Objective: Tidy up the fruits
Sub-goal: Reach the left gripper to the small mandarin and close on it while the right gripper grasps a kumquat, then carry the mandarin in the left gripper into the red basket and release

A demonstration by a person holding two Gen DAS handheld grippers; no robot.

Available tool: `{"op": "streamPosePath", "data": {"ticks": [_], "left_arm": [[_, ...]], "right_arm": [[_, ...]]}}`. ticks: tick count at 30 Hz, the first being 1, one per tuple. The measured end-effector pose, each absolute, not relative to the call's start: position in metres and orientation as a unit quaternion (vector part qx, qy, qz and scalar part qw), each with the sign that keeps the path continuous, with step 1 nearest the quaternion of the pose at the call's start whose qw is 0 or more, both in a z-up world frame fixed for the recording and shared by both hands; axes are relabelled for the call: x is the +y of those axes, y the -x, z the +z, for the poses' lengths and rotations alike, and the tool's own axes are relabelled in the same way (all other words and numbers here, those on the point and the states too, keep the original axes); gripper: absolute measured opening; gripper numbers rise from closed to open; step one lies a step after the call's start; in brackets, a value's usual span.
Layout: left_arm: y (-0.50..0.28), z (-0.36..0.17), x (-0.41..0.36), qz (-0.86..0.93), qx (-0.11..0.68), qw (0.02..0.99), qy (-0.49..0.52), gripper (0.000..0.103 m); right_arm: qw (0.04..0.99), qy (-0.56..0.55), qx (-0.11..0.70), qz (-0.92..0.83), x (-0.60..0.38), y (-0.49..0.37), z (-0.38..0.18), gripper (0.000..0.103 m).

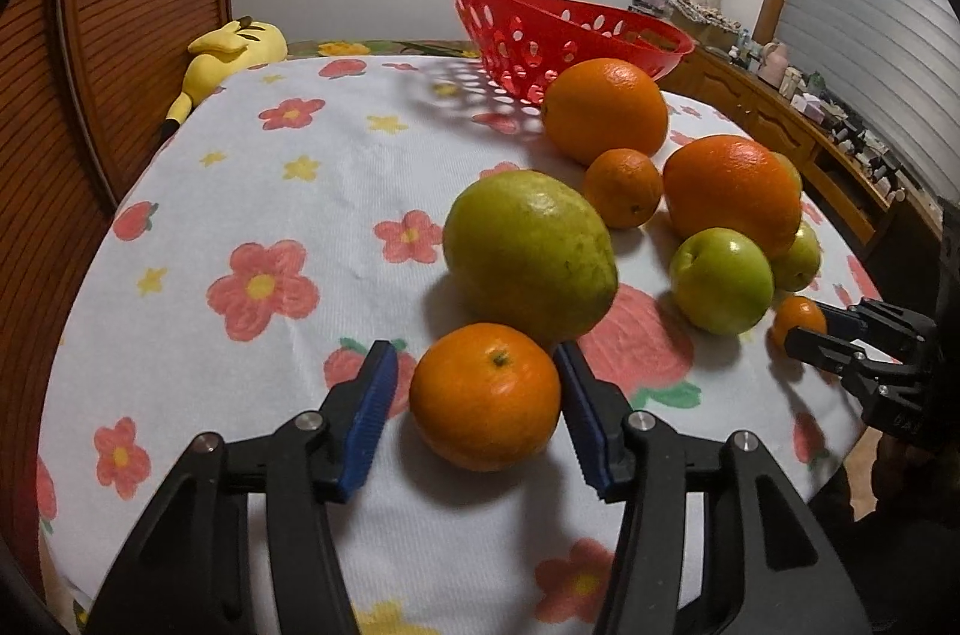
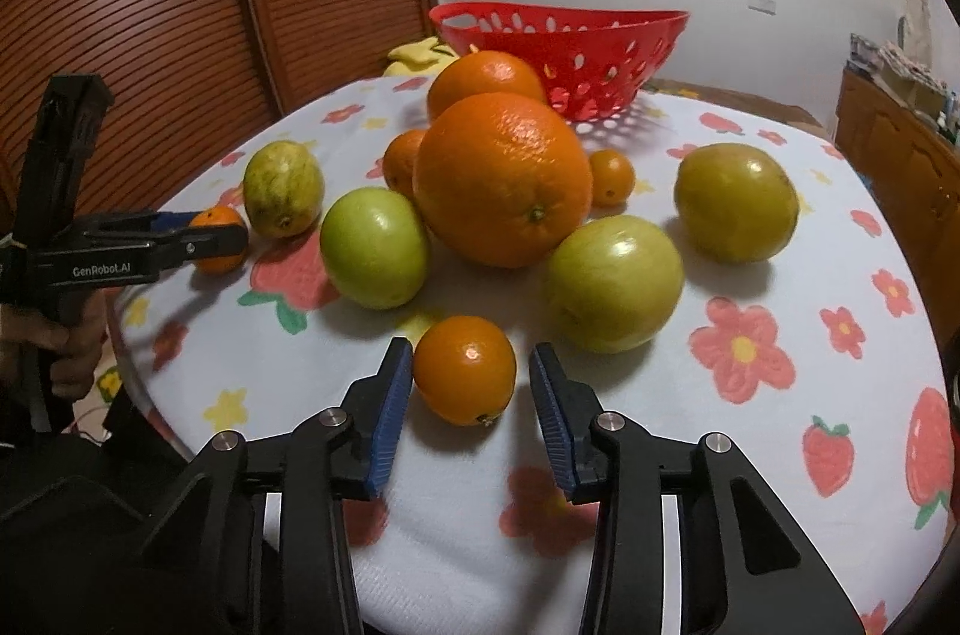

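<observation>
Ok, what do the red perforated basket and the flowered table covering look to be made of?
The red perforated basket looks like moulded plastic: thin glossy walls, neat punched oval holes. The flowered table covering seems to be soft matte cloth, likely woven or towel-like, with a fine ribbed texture and faint creases.

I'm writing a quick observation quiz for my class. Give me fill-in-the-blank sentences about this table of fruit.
1. The perforated basket at the far side of the table is ___ in colour.
2. The small fruit between the fingers of the left gripper is ___ in colour.
3. The plush toy at the table's far edge is ___ in colour.

Missing words: red; orange; yellow
</observation>
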State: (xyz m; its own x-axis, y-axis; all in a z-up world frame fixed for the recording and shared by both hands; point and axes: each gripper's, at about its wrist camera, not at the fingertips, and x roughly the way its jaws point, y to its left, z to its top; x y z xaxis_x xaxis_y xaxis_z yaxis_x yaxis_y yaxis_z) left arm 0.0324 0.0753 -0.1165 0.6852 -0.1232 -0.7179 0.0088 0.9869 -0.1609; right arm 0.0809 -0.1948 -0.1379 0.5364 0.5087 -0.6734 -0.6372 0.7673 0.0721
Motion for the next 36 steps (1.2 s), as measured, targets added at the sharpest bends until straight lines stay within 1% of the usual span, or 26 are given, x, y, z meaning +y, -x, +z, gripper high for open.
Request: {"op": "streamPosePath", "data": {"ticks": [3, 6, 11, 20, 25, 36], "left_arm": [[-0.032, -0.118, 0.077, -0.047, 0.395, 0.914, 0.081, 0.045], [-0.032, -0.117, 0.077, -0.047, 0.395, 0.914, 0.081, 0.045], [-0.029, -0.108, 0.078, -0.046, 0.382, 0.919, 0.085, 0.044], [-0.033, -0.074, 0.076, -0.053, 0.350, 0.932, 0.076, 0.045], [-0.048, -0.053, 0.071, -0.065, 0.332, 0.939, 0.063, 0.045], [-0.103, -0.025, 0.047, -0.094, 0.322, 0.942, 0.022, 0.045]], "right_arm": [[0.870, 0.095, 0.352, 0.331, -0.194, -0.081, -0.139, 0.034], [0.869, 0.095, 0.352, 0.334, -0.195, -0.081, -0.138, 0.033], [0.872, 0.094, 0.342, 0.338, -0.197, -0.079, -0.130, 0.033], [0.879, 0.090, 0.320, 0.342, -0.200, -0.082, -0.107, 0.033], [0.885, 0.096, 0.300, 0.344, -0.202, -0.092, -0.085, 0.033], [0.889, 0.111, 0.275, 0.347, -0.198, -0.139, -0.045, 0.033]]}}
